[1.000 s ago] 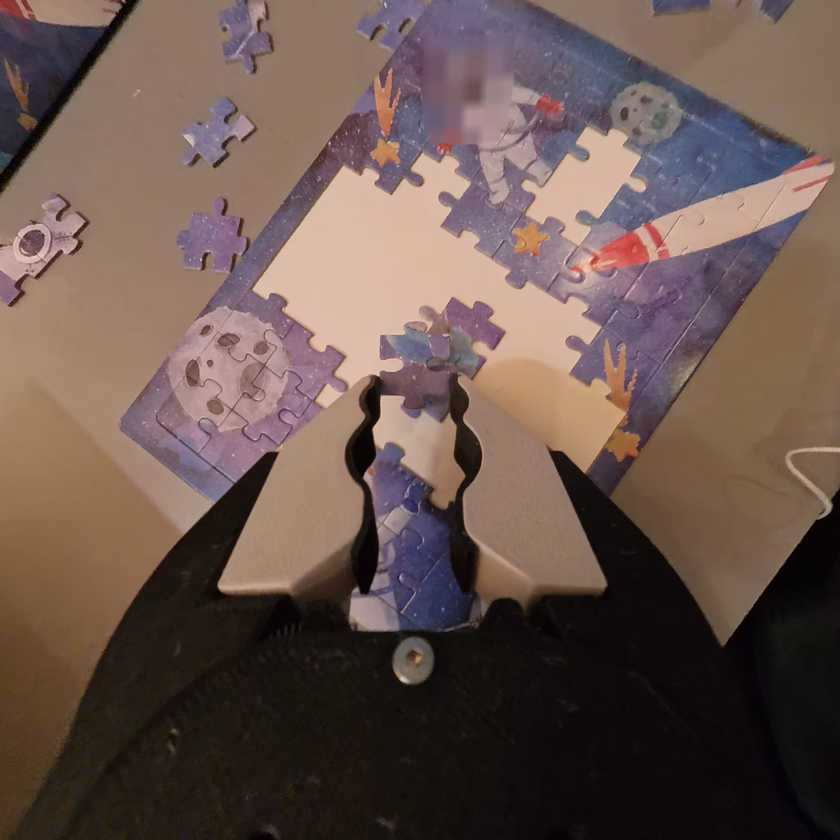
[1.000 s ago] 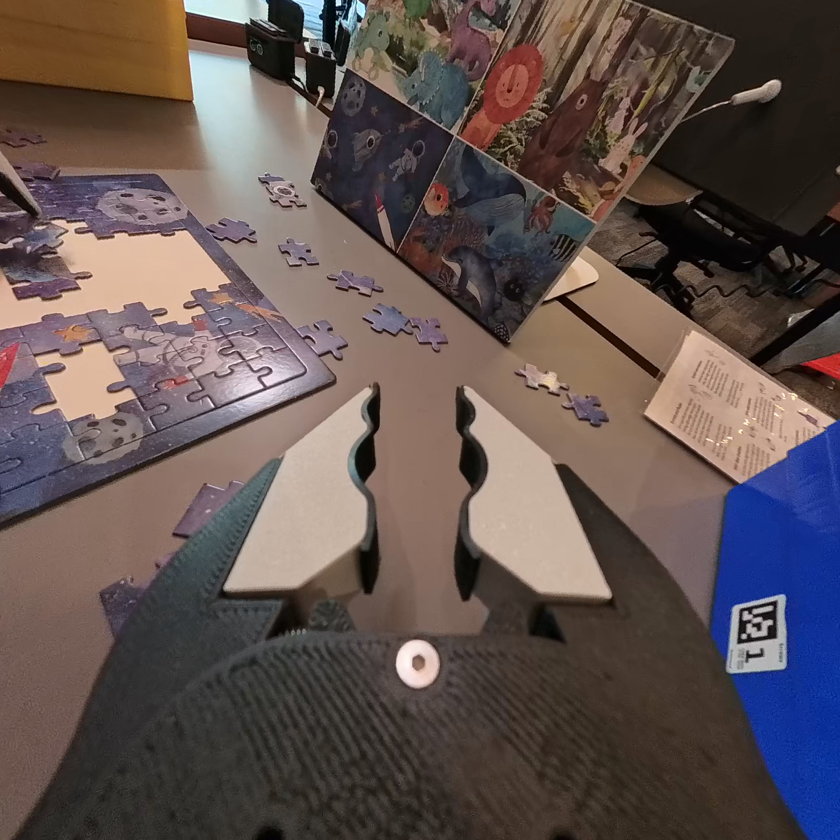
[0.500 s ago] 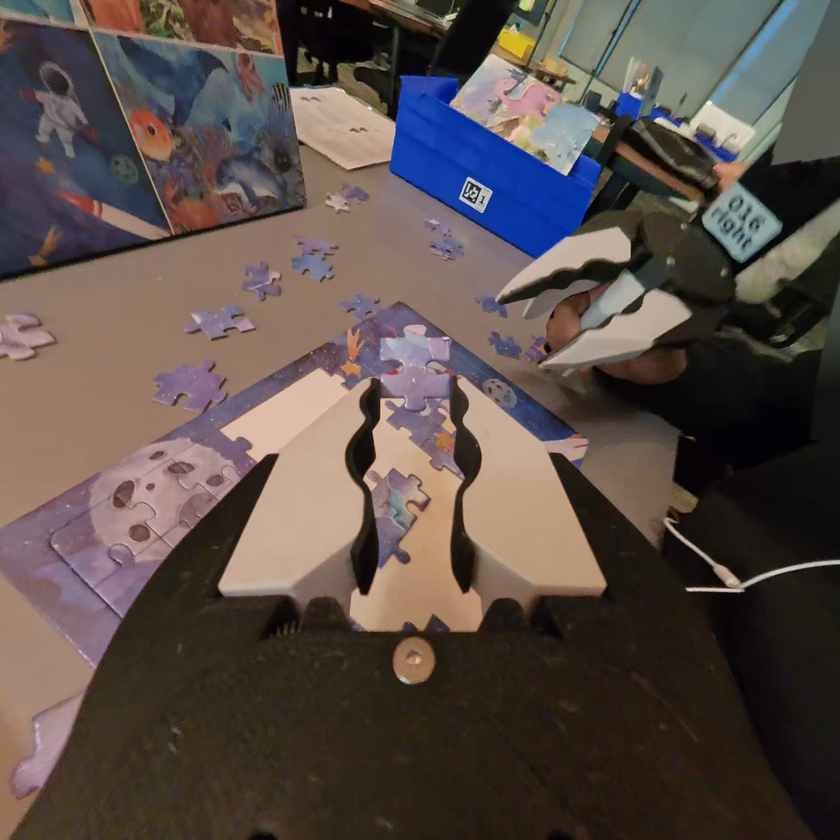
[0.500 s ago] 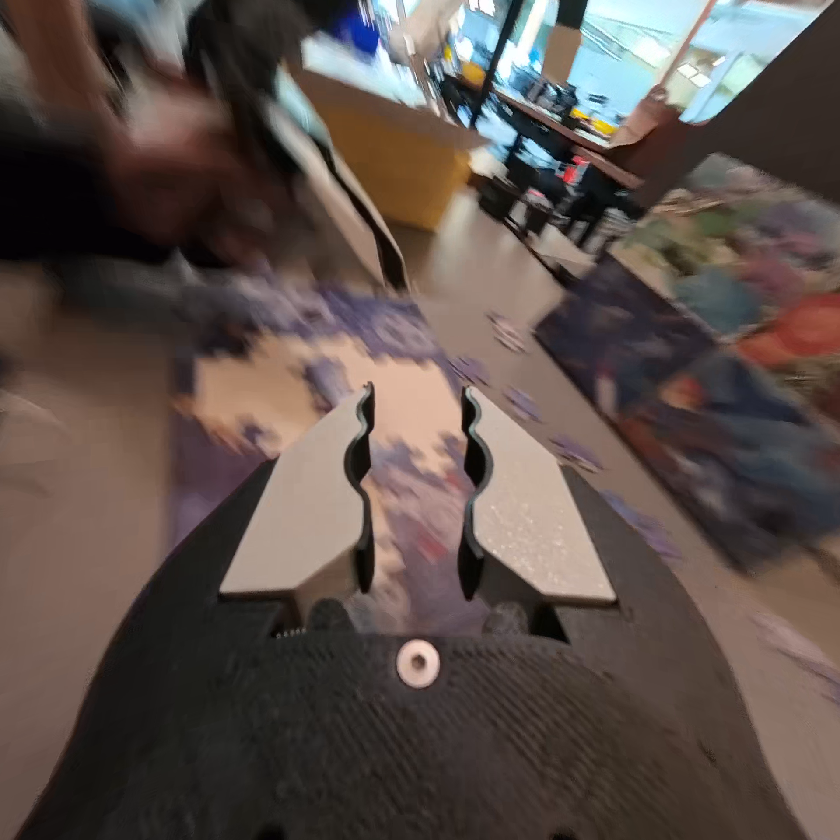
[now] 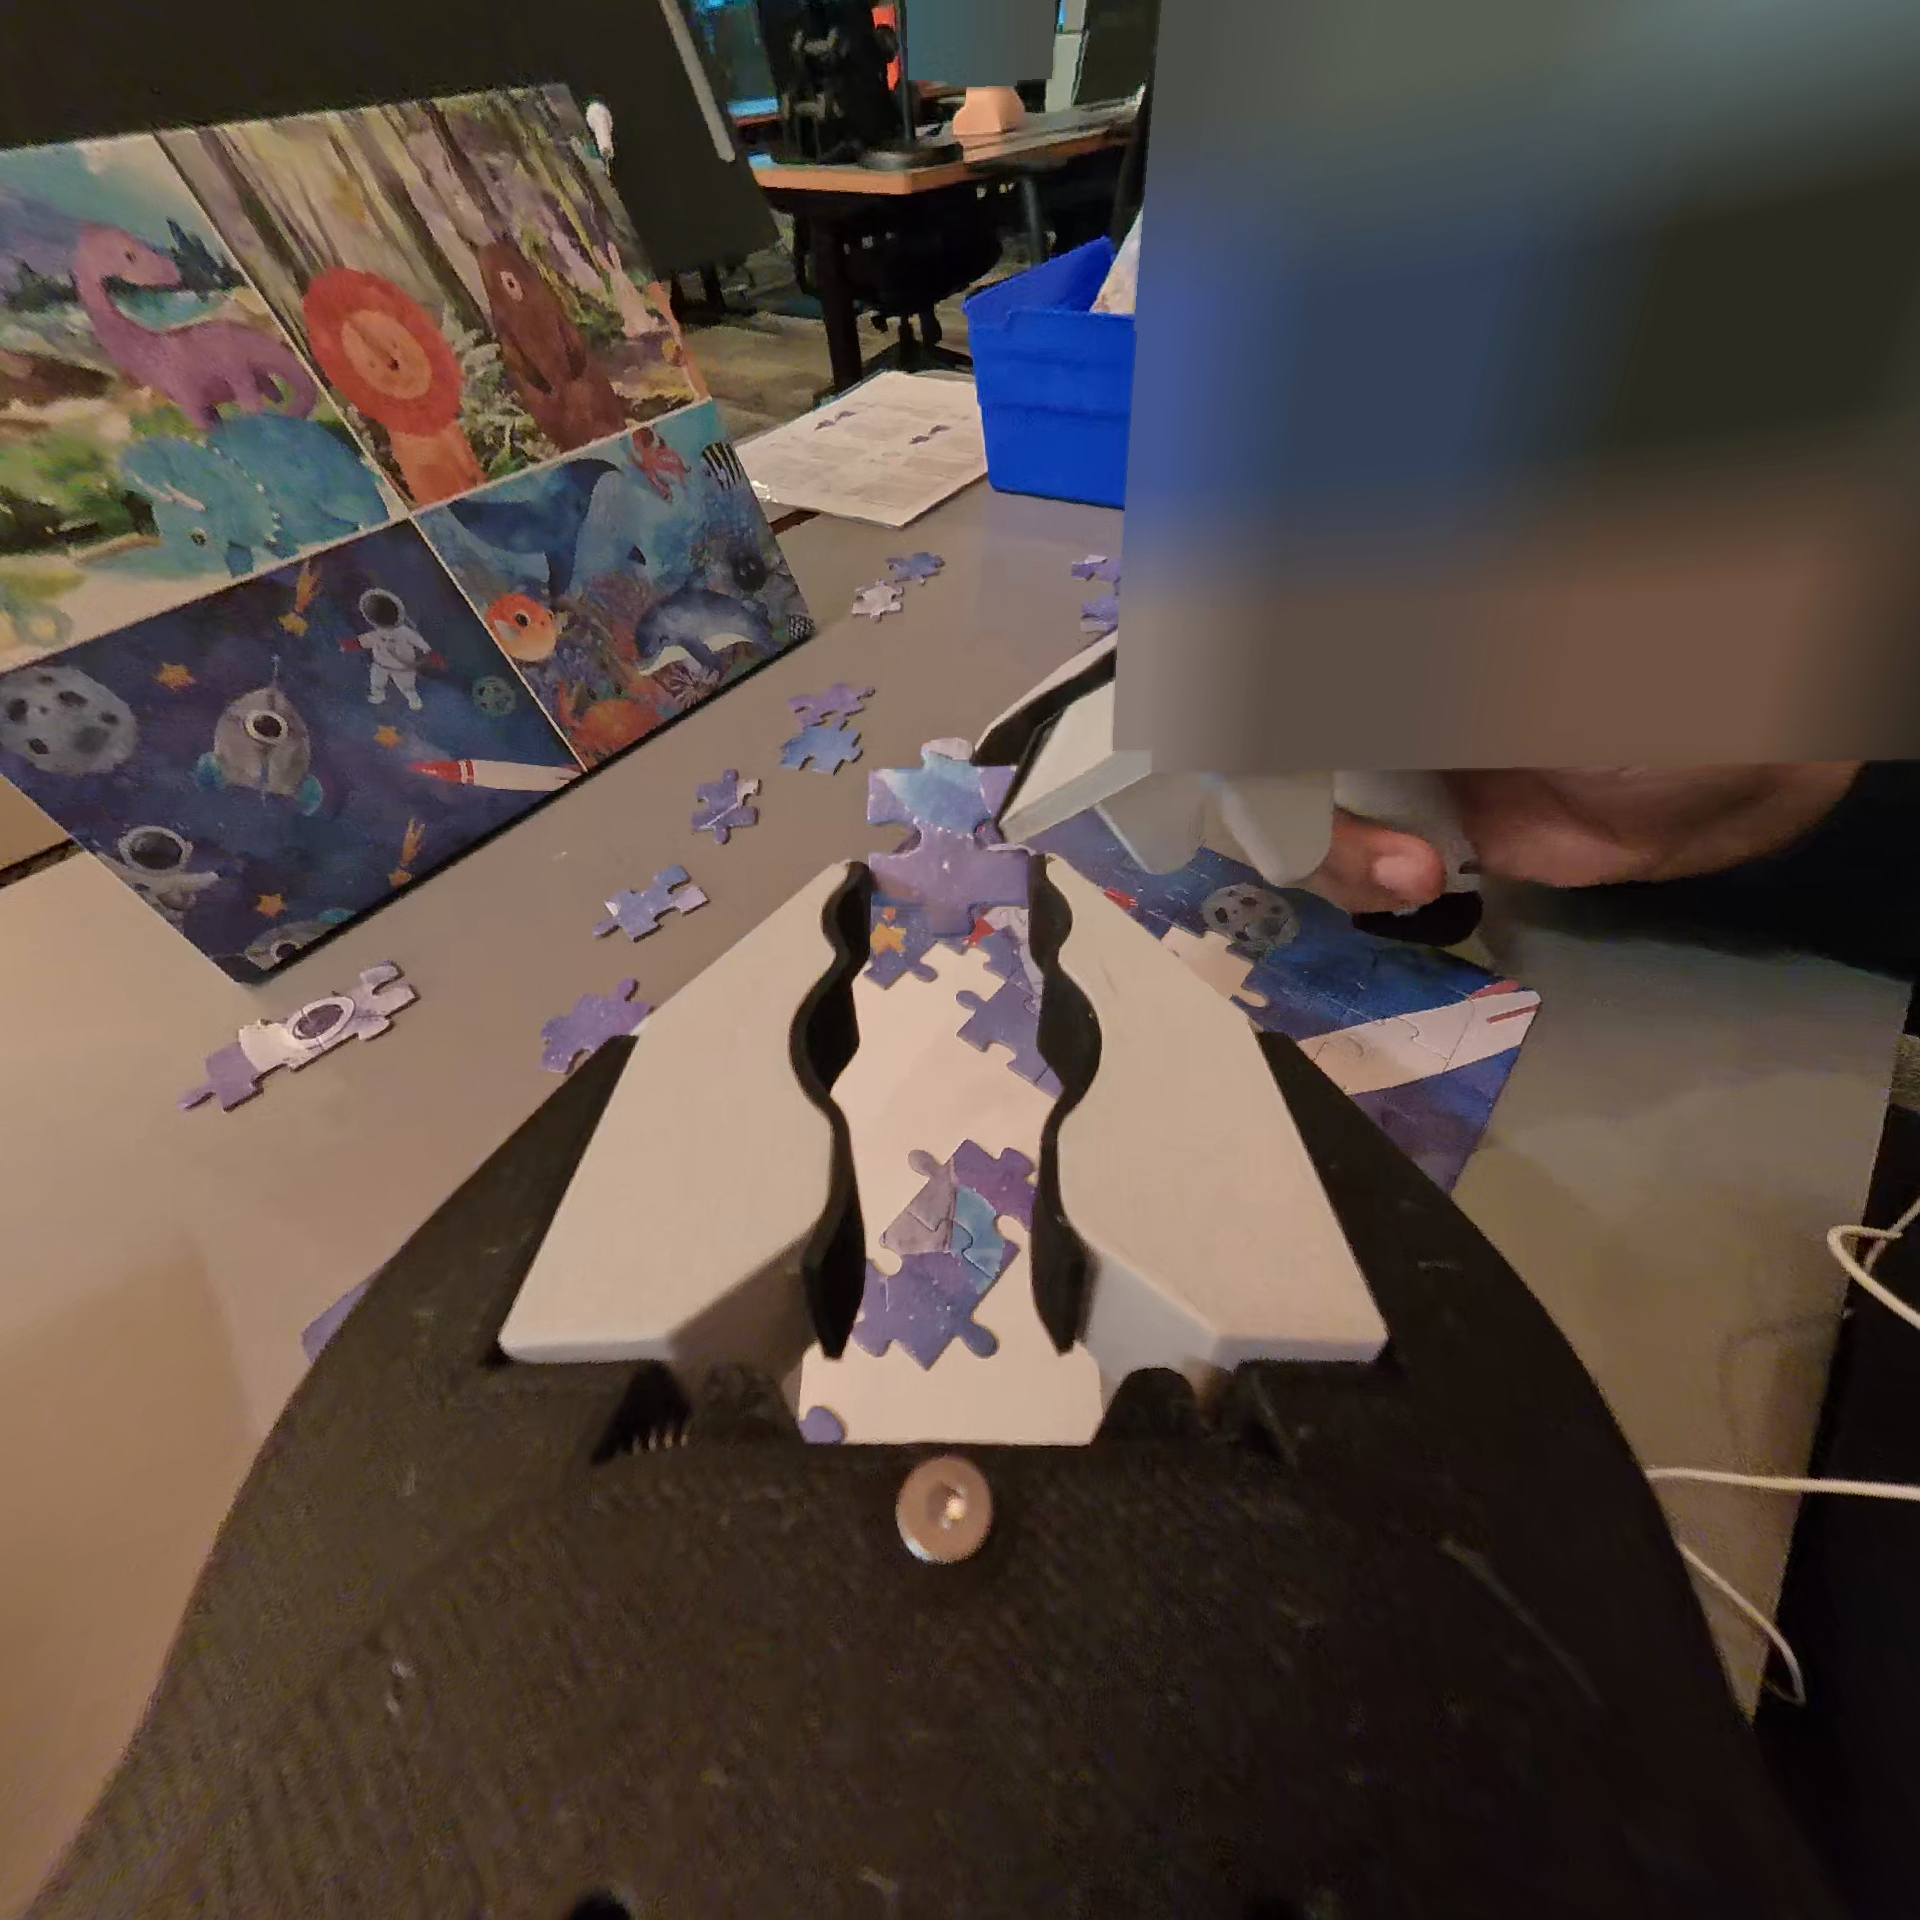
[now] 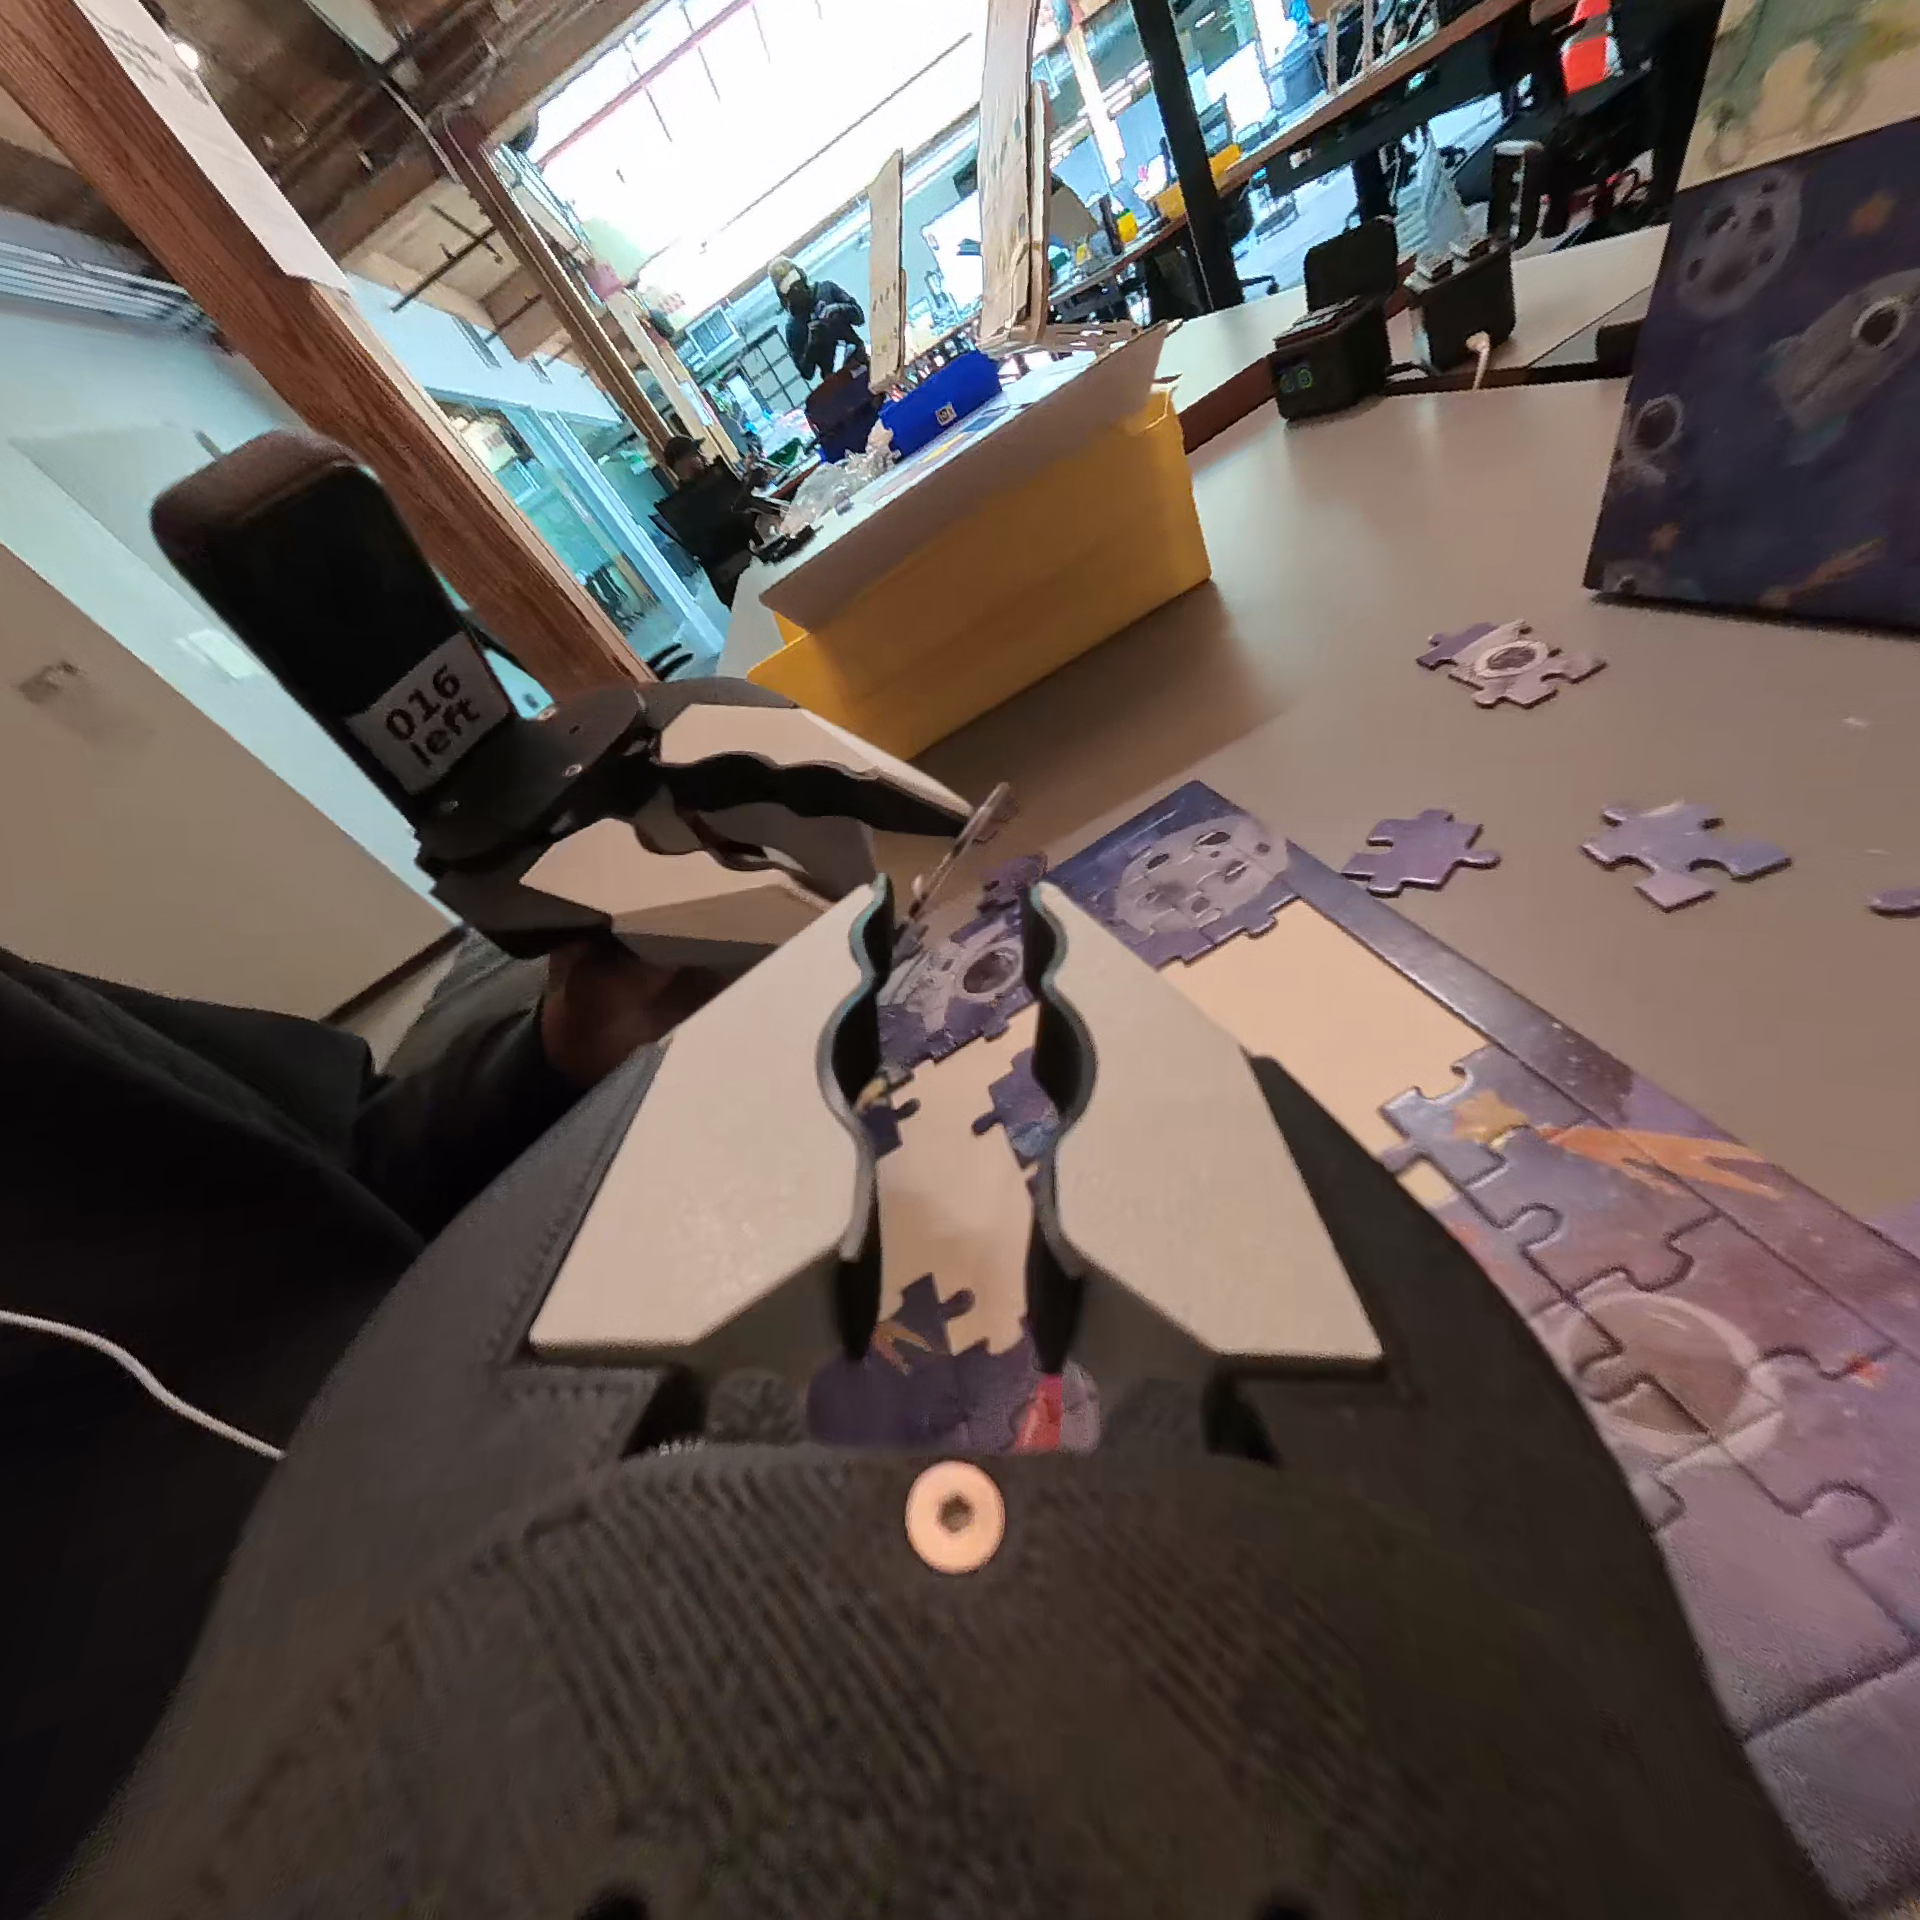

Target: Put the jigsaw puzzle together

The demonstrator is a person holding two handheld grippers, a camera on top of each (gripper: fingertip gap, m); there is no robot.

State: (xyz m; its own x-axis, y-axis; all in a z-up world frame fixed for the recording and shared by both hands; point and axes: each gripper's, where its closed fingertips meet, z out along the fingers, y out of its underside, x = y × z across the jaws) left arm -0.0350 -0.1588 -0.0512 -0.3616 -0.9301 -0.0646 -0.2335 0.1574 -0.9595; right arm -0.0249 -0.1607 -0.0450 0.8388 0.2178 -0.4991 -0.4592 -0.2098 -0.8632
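Note:
My left gripper (image 5: 945, 878) is shut on a chunk of two joined puzzle pieces (image 5: 940, 826), purple below and blue above. It holds the chunk upright above the space puzzle board (image 5: 1351, 987). My right gripper (image 6: 956, 904) is open, and the board shows through its gap. It faces the left gripper (image 6: 925, 852), and in the right wrist view the held chunk (image 6: 961, 842) shows edge-on, reaching down to my right gripper's left fingertip (image 6: 878, 914). In the left wrist view, one right fingertip (image 5: 1049, 805) touches the chunk's right edge. A hand holds that gripper.
Another joined chunk (image 5: 951, 1247) lies on the board's bare cream middle. Loose pieces (image 5: 649, 902) lie on the grey table. A standing picture board (image 5: 312, 468), a printed sheet (image 5: 873, 447), a blue bin (image 5: 1049, 405), a yellow bin (image 6: 997, 582) and a white cable (image 5: 1870, 1278) are around. My two grippers' fingertips are within a few centimetres of each other.
My left gripper rose from the board with the chunk in its grasp and tilted up to level. My right gripper swung from the table's right side to face it, and its jaws narrowed.

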